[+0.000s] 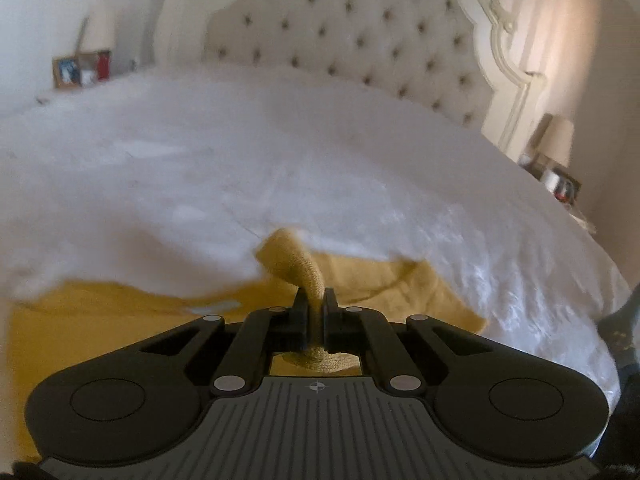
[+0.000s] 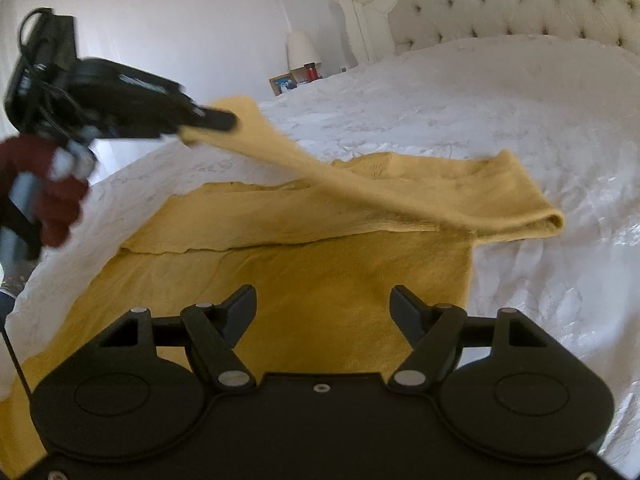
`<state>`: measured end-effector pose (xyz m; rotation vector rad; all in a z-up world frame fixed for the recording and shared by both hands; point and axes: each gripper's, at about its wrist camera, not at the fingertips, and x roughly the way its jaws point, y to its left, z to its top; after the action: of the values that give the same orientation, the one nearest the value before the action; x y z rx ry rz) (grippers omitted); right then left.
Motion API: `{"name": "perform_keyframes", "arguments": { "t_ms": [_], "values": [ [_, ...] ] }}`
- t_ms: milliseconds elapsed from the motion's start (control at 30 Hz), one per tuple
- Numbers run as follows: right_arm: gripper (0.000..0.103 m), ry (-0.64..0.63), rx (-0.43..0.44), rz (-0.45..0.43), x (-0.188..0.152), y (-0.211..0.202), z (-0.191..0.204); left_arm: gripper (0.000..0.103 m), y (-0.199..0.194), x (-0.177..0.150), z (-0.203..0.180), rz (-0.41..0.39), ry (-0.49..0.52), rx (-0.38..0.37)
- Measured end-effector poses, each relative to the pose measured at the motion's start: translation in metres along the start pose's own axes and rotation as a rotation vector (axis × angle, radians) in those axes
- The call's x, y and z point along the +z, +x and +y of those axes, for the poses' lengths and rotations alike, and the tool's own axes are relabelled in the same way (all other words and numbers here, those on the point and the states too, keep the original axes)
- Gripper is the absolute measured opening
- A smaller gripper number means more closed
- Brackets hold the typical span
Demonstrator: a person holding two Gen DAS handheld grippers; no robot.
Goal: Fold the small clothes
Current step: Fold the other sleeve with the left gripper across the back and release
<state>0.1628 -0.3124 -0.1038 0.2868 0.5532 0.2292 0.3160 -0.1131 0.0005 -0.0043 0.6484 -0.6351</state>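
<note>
Left gripper (image 1: pixel 316 312) pinching a sleeve of the yellow garment (image 2: pixel 304 272) on the bed (image 2: pixel 480 112).

From those clamped jaws I see the sleeve stretch taut toward the far shoulder, its long axis diagonal over the body. Right gripper (image 2: pixel 323 312), jaws wide and empty, hovers tilted down just above the near hem.

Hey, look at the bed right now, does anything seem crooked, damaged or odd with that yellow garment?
Nothing damaged or spilled. The yellow sweater lies on the white bedspread, only partly flat: the left hand-held gripper is shut on a sleeve end, lifting it into a taut diagonal across the garment. The right hand-held gripper hovers open over the body, holding nothing.
</note>
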Motion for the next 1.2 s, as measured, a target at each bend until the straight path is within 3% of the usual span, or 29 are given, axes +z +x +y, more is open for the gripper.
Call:
{"name": "perform_keyframes", "arguments": {
  "t_ms": [333, 533, 633, 733, 867, 967, 1100, 1200],
  "values": [
    [0.077, -0.044, -0.016, 0.069, -0.01, 0.013, 0.013, 0.006, -0.003, -0.036, 0.094, 0.094, -0.069, 0.251],
    [0.082, -0.073, -0.035, 0.093, -0.013, 0.019, 0.016, 0.007, 0.001, -0.049, 0.115, 0.127, -0.074, 0.326],
    [0.087, -0.109, -0.047, 0.098, -0.016, 0.022, 0.021, 0.01, 0.007, -0.055, 0.123, 0.157, -0.059, 0.37],
    [0.088, -0.129, -0.056, 0.1, -0.019, 0.024, 0.024, 0.032, 0.009, -0.06, 0.127, 0.178, -0.066, 0.446],
    [0.09, -0.128, -0.058, 0.1, -0.02, 0.024, 0.024, 0.036, -0.006, -0.058, 0.127, 0.099, -0.097, 0.555],
    [0.092, -0.133, -0.06, 0.1, -0.021, 0.025, 0.025, 0.036, -0.009, -0.056, 0.121, 0.083, -0.043, 0.655],
    [0.098, -0.153, -0.066, 0.106, -0.022, 0.027, 0.028, 0.042, -0.006, -0.057, 0.109, 0.088, 0.02, 0.584],
    [0.102, -0.17, -0.071, 0.114, -0.024, 0.03, 0.03, 0.047, 0.007, -0.065, 0.106, 0.135, 0.047, 0.558]
  ]
}}
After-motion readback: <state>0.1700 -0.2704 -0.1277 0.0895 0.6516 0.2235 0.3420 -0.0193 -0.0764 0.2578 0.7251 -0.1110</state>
